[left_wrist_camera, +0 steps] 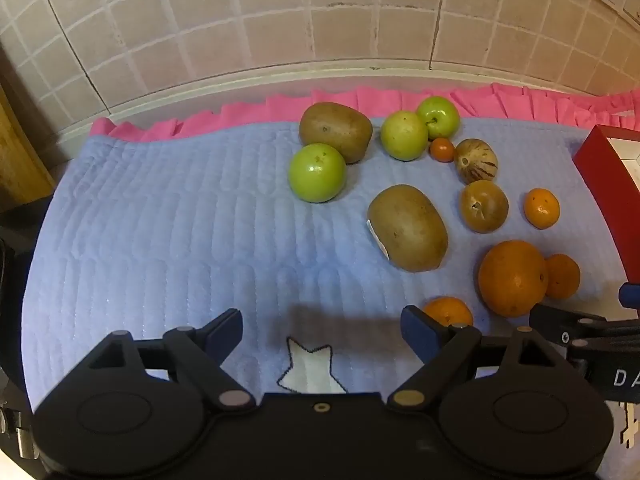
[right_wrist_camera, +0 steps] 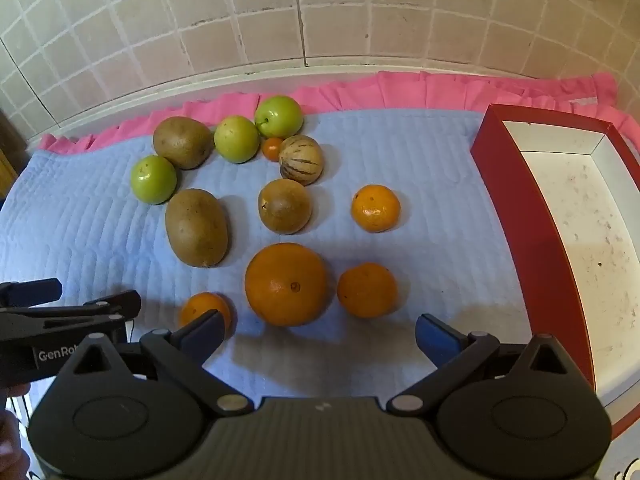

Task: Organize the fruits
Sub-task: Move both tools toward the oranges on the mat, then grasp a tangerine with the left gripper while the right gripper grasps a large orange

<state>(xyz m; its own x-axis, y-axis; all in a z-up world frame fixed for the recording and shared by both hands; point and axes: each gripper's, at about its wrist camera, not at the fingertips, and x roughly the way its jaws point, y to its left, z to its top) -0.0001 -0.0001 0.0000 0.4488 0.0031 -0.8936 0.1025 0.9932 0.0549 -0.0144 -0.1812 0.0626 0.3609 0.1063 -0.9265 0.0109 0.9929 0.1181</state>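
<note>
1. left gripper (left_wrist_camera: pixel 322 332): jaws spread, empty, over the blue mat (left_wrist_camera: pixel 160 240).
2. fruits scattered mid-mat: green apples (right_wrist_camera: pixel 153 179), kiwis (right_wrist_camera: pixel 196 227), big orange (right_wrist_camera: pixel 286 284).
3. right gripper (right_wrist_camera: pixel 320 338): spread, empty.
4. red box (right_wrist_camera: pixel 532 240) far right.

Green apples (right_wrist_camera: pixel 154 179) 3; kiwis (right_wrist_camera: pixel 196 227) 2; oranges/tangerines (right_wrist_camera: pixel 286 284) 5; striped melon (right_wrist_camera: pixel 301 159) 1; brown round fruit (right_wrist_camera: pixel 285 206) 1; red box (right_wrist_camera: pixel 516 200) 1.

Both views were aimed low and forward toward the tiled wall (left_wrist_camera: pixel 280 20); the fruit cluster (right_wrist_camera: pixel 286 284) was shared.
</note>
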